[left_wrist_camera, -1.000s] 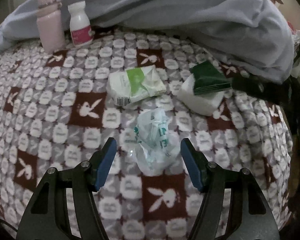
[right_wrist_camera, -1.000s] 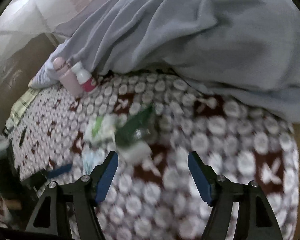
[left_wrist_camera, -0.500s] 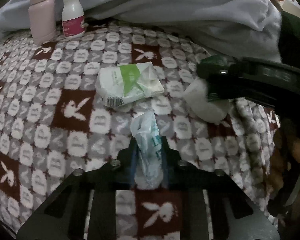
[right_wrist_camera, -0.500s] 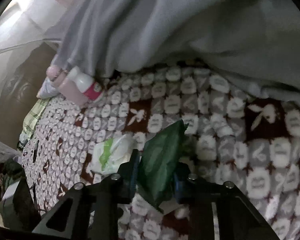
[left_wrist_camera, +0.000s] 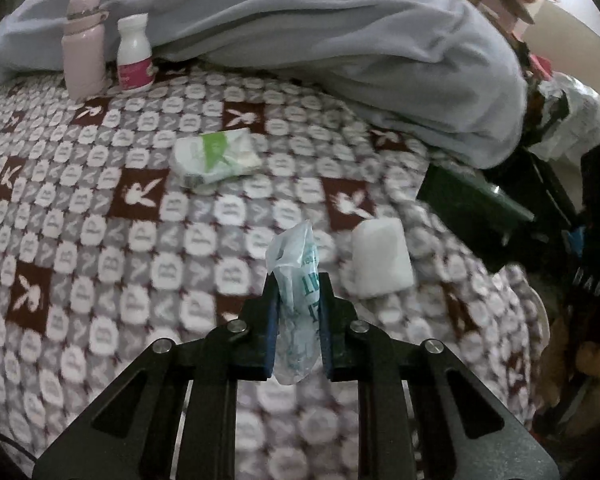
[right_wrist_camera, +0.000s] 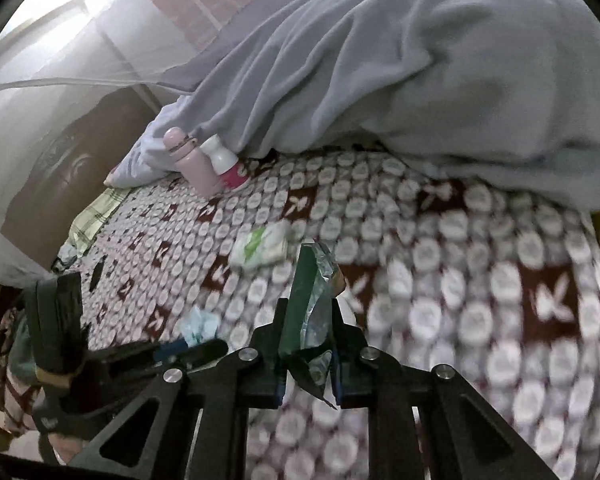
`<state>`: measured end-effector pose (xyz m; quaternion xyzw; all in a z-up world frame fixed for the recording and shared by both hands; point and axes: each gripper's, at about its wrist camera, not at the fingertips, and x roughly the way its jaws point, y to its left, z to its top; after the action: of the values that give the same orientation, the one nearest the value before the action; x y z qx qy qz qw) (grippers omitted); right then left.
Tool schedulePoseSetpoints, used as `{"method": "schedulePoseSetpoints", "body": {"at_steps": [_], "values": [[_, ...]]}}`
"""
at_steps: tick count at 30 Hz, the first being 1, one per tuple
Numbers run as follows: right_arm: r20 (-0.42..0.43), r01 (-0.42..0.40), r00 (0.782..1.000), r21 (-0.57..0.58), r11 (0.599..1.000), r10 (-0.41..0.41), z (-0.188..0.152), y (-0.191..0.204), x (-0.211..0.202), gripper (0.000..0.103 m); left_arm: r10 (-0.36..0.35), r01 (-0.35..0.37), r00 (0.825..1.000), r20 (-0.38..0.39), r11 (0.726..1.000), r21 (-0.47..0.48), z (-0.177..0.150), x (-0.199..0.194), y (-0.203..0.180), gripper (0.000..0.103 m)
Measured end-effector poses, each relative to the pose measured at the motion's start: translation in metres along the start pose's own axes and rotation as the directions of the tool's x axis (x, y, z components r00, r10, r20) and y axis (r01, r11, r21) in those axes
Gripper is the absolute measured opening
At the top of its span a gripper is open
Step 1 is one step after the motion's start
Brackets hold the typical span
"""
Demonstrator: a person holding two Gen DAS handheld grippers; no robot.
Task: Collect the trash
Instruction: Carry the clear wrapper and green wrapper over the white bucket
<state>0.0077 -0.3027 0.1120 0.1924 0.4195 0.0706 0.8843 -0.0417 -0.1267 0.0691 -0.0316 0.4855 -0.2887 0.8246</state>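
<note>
A crumpled clear plastic wrapper with teal print is pinched upright in my left gripper, whose jaws are closing tight on it just above the patterned blanket. In the right wrist view my right gripper has its jaws closing on a dark green foil packet, lifted off the bed. A white and green soft packet lies farther back, also seen as the white and green packet. A white tissue block rests right of my left gripper.
A pink bottle and a white bottle with a pink label stand at the back left against a heaped grey duvet. The bed edge drops off at the right, with dark clutter beyond.
Both grippers went from open to shut: the left on the plastic wrapper, the right on the green packet. Both lifted, leaving the white tissue block uncovered.
</note>
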Motion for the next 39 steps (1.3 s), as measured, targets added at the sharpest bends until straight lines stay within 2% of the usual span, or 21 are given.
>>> {"method": "schedulePoseSetpoints", "body": {"at_steps": [6,11,18,23,27,31,39], "values": [[0.021,-0.011,1.0,0.006,1.0,0.011,-0.04,0.001,-0.046,0.015,-0.026,0.026,1.0,0.0,0.998,0.066,-0.013,-0.019,-0.037,0.015],[0.046,0.017,0.999,0.013,1.0,-0.017,-0.064,-0.006,-0.086,0.015,-0.058,0.058,0.998,-0.004,0.99,0.127,-0.019,-0.029,-0.076,0.014],[0.07,0.122,0.99,0.029,0.992,-0.124,-0.096,-0.032,-0.14,0.015,-0.101,0.106,0.994,-0.032,0.964,0.243,-0.027,-0.032,-0.146,0.014],[0.085,0.216,0.971,0.085,0.973,-0.223,-0.12,-0.068,-0.181,0.015,-0.142,0.155,0.988,-0.062,0.93,0.333,-0.035,-0.029,-0.198,0.014],[0.086,0.279,0.952,0.137,0.95,-0.292,-0.138,-0.098,-0.209,0.015,-0.178,0.201,0.98,-0.094,0.891,0.407,-0.043,-0.026,-0.247,0.014],[0.08,0.351,0.926,0.177,0.92,-0.369,-0.155,-0.128,-0.233,0.015,-0.202,0.239,0.971,-0.13,0.862,0.448,-0.051,-0.019,-0.287,0.015],[0.068,0.439,0.879,0.271,0.857,-0.472,-0.184,-0.183,-0.272,0.015,-0.231,0.296,0.954,-0.19,0.813,0.502,-0.068,0.001,-0.354,0.015]]}}
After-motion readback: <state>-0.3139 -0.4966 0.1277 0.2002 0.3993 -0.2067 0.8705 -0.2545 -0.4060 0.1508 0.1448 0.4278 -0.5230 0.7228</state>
